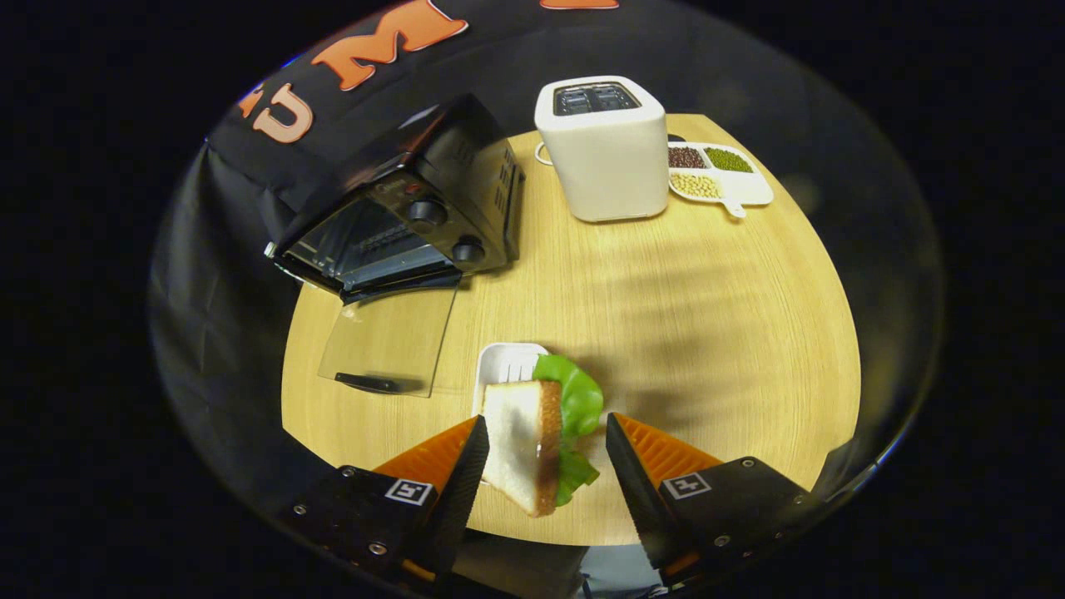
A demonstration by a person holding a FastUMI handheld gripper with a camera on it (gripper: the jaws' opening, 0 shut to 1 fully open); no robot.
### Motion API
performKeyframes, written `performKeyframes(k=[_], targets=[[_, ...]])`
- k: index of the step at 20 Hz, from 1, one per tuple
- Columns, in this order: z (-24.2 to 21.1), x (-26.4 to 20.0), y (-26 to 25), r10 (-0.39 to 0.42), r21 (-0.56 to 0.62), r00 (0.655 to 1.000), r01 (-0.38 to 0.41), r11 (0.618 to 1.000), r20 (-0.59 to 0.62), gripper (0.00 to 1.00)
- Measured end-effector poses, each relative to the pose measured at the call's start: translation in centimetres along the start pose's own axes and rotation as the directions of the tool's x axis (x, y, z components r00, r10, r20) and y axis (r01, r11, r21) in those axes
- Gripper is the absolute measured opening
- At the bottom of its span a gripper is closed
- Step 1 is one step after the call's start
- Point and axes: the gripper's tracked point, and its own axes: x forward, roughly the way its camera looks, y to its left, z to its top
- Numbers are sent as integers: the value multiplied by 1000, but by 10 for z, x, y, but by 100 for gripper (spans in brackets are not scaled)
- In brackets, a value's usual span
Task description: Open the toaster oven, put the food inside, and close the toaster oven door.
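The step in hand is judged to be the pick-up of the food. The black toaster oven with two round knobs (399, 225) stands at the far left of the round light-wood table (707, 333), and its clear glass door with a dark handle bar (384, 343) is already folded down flat onto the tabletop, so the opening step is taken as done.

The hand-held gripper with orange ribbed fingers (545, 453) is spread apart. The triangular white-bread sandwich with a brown crust and green lettuce leaves (541, 433) sits between the fingers. The left finger appears to touch or nearly touch the bread face; a clear gap is seen between the lettuce side and the right finger. No grasp is made yet.

The sandwich stands on edge, tilted, at the near end of a small white ribbed plastic tray (504, 366). The lettuce protrudes beyond the crust and looks soft; the bread is likely to compress under pressure.

The next move is judged to call for closing the fingers on both faces, a lift clear of the tray, and a carry leftward over the lowered door into the oven cavity.

A white two-slot toaster (603, 158) and a white divided dish of beans (720, 173) stand at the far side of the table, well apart from the sandwich.
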Motion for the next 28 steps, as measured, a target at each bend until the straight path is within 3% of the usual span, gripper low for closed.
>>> performKeyframes(k=[4,8,12,14,22,28], targets=[[-4,21,4,81,52,994,-78,996,-74,85],[-10,35,8,145,171,983,-124,977,-117,68],[-6,22,20,238,298,966,-199,934,-97,42],[1,14,20,233,309,971,-205,929,-57,38],[39,-40,79,326,354,938,-346,869,118,36],[60,-33,147,405,353,893,-450,820,198,36]])
